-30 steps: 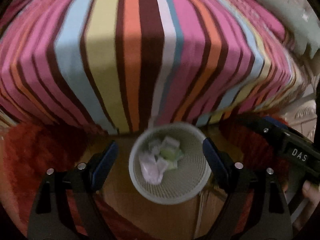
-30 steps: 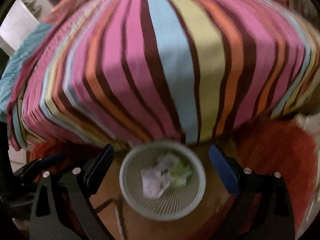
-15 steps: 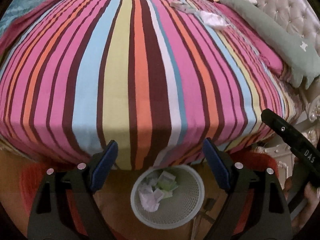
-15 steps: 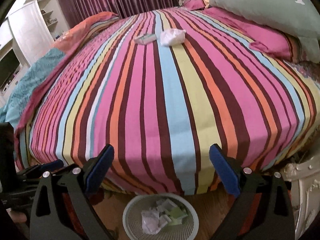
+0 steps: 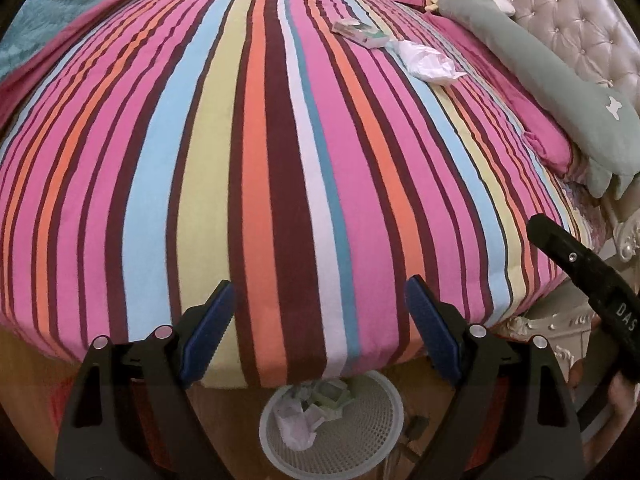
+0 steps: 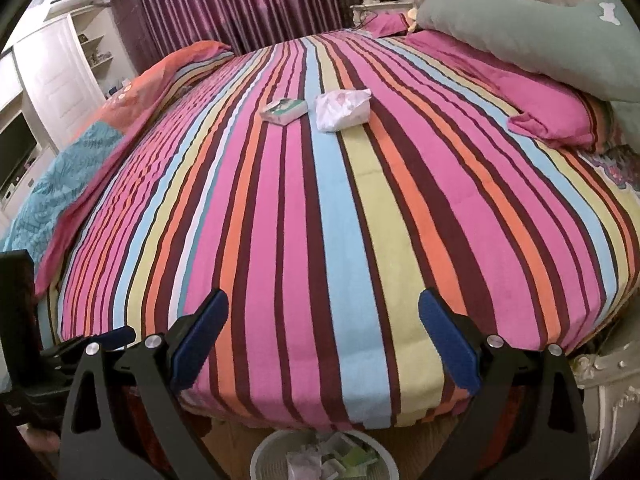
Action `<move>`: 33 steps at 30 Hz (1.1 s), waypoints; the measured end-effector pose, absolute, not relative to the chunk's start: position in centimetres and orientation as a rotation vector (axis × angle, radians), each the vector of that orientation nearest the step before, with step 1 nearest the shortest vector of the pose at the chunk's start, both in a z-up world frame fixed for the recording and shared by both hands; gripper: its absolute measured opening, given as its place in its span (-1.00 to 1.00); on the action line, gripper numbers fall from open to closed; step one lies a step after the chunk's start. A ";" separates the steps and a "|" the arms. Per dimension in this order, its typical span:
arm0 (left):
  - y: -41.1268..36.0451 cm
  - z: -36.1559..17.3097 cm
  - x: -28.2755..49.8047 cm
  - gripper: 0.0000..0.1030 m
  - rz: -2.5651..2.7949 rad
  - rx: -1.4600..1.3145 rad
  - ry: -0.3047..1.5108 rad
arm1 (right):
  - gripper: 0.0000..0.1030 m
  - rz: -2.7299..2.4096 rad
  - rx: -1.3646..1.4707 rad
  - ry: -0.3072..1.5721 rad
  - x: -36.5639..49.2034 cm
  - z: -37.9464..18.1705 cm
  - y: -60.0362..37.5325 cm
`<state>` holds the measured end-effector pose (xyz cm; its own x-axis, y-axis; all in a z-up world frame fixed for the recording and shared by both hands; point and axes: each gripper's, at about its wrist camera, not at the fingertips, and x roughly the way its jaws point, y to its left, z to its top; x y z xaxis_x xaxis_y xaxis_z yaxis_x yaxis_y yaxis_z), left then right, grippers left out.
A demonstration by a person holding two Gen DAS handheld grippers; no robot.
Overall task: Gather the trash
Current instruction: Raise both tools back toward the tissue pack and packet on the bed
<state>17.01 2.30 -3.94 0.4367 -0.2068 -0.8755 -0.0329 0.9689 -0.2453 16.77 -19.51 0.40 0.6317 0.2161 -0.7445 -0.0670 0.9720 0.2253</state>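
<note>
On a bed covered by a striped sheet [image 6: 320,208], a crumpled white wrapper [image 6: 341,109] and a small green-and-white box [image 6: 284,111] lie just beside each other near the far end, beside a pink pillow [image 6: 548,116]. At the bed's foot, a white mesh wastebasket [image 5: 360,436] holds crumpled paper scraps [image 5: 300,424]. The left gripper [image 5: 320,332] and right gripper [image 6: 323,340] hover above it, jaws spread wide, holding nothing.

- A home bedroom: striped bed [image 6: 320,200] fills the frame.
- Tufted headboard [image 5: 560,20] upper right.
- Purple curtains [image 6: 240,0] at top.
- White wardrobe [image 6: 52,72] upper left.
</note>
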 end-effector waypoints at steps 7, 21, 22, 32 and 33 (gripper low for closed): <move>2.0 -3.7 19.6 0.63 -0.117 -0.237 1.109 | 0.78 0.145 0.194 0.872 18.8 0.5 -20.1; 2.2 -2.9 25.7 0.63 -0.116 -0.229 1.086 | 0.78 0.143 0.160 0.865 23.1 0.9 -19.7; 2.3 -2.9 26.2 0.63 -0.114 -0.227 1.086 | 0.78 0.146 0.155 0.865 23.5 0.8 -19.6; 2.1 -2.7 30.7 0.63 -0.125 -0.223 1.079 | 0.78 0.150 0.129 0.853 26.2 0.8 -19.4; 2.1 -2.7 31.1 0.63 -0.128 -0.226 1.080 | 0.78 0.150 0.127 0.852 26.5 0.8 -19.4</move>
<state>31.13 2.06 -2.74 0.4673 -0.2130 -0.8581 -0.0065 0.9697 -0.2442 26.48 -19.44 0.77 0.6488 0.1820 -0.7388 -0.0805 0.9819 0.1712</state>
